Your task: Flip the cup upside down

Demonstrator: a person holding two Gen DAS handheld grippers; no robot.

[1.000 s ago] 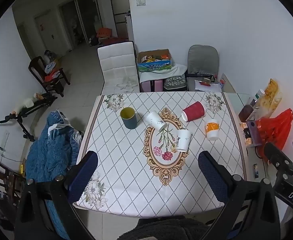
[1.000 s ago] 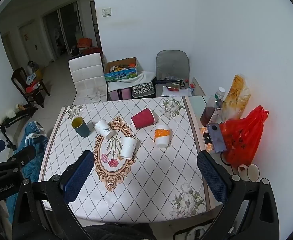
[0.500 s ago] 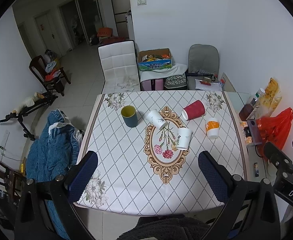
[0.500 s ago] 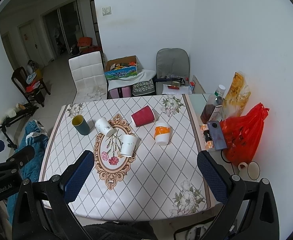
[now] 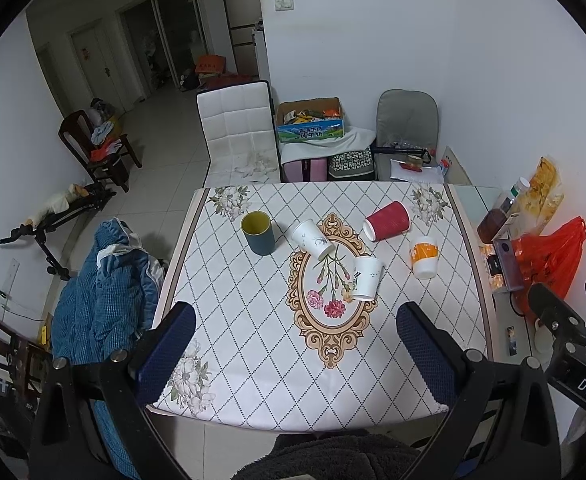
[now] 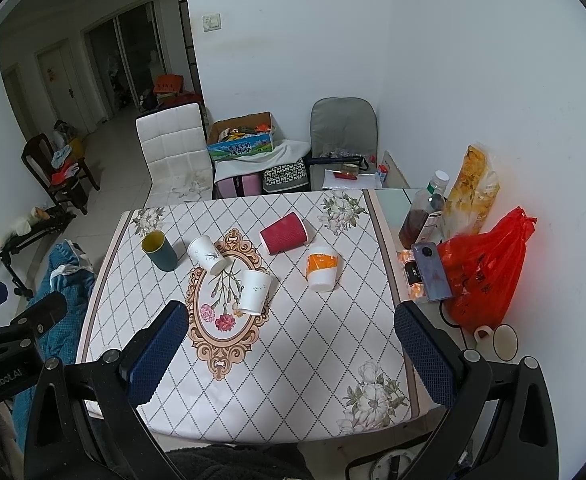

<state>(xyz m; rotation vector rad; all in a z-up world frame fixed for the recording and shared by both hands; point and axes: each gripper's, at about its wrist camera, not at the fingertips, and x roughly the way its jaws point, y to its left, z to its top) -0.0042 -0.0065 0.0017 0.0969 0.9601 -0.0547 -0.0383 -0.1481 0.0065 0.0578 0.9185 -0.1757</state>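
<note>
Several cups stand or lie on the patterned tablecloth [image 5: 253,320]. A dark teal cup [image 5: 257,233] [image 6: 159,251] stands upright with its mouth up. Two white paper cups [image 5: 315,239] [image 5: 366,279] lie tilted near the oval flower print. A red cup [image 5: 387,221] [image 6: 284,233] lies on its side. An orange-and-white cup [image 5: 424,257] [image 6: 322,267] stands mouth down. My left gripper [image 5: 297,354] and right gripper [image 6: 289,354] are both open and empty, held high above the table's near edge.
A red plastic bag [image 6: 481,268], a bottle [image 6: 423,216], a phone [image 6: 431,272] and a snack bag [image 6: 469,192] sit on the side surface to the right. A blue jacket [image 5: 101,292] hangs to the table's left. Chairs [image 5: 237,136] and a box [image 5: 309,124] stand behind.
Both grippers have drawn back and up a little, so the table looks slightly smaller. The cups have not moved.
</note>
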